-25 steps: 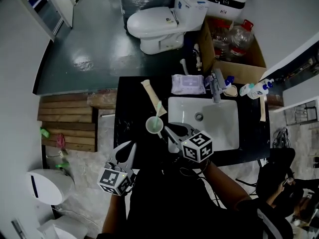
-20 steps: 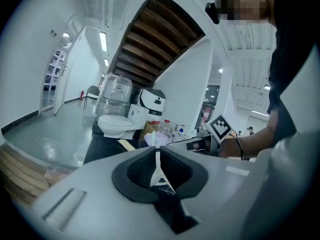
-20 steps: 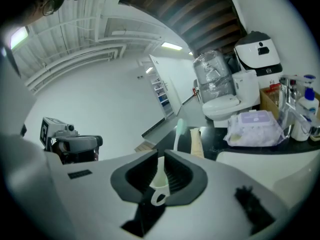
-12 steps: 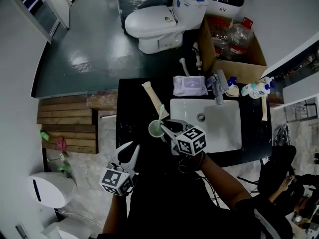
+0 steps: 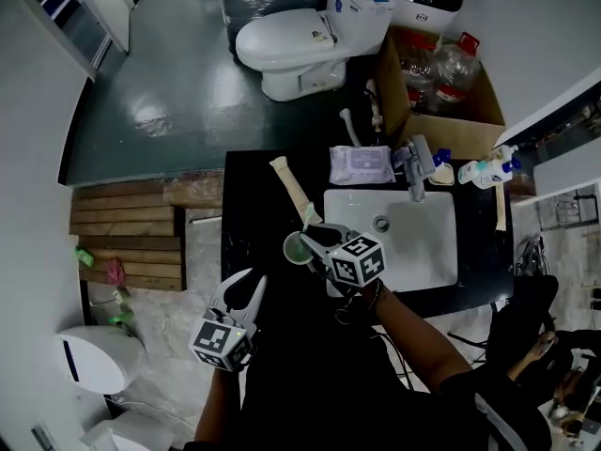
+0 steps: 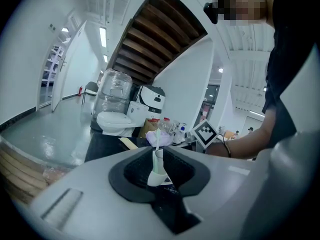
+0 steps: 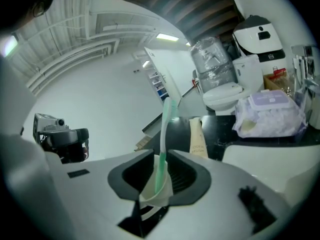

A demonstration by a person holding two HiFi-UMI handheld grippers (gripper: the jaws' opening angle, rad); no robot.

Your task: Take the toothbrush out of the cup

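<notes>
Rt gripper down at the cup, by the front-left corner of the basin. Jaws narrow, one each side of the toothbrush, low on the green-and-white handle, just above the cup rim. Sliver of white cup visible between handle and one jaw, so no firm clamp to be seen. Toothbrush upright in the cup with a slight lean, head end up, well above the jaws. Cup on the black counter, right under the jaw tips.

Lt gripper well apart from all that, near the counter's front-left corner, aimed at the cup. Jaws a narrow gap apart, gripping nothing; cup and brush in line through the gap, farther along the counter.

Round about: toothpaste tube flat on the counter just beyond the cup, long axis pointing away. Wipes pack further back, beside the faucet. Bottles at the back rt corner. Toilet on the floor beyond the counter.

In the way: only the cup wall, close under the rt jaw tips. Tube near the cup; touching or not, can't tell.
</notes>
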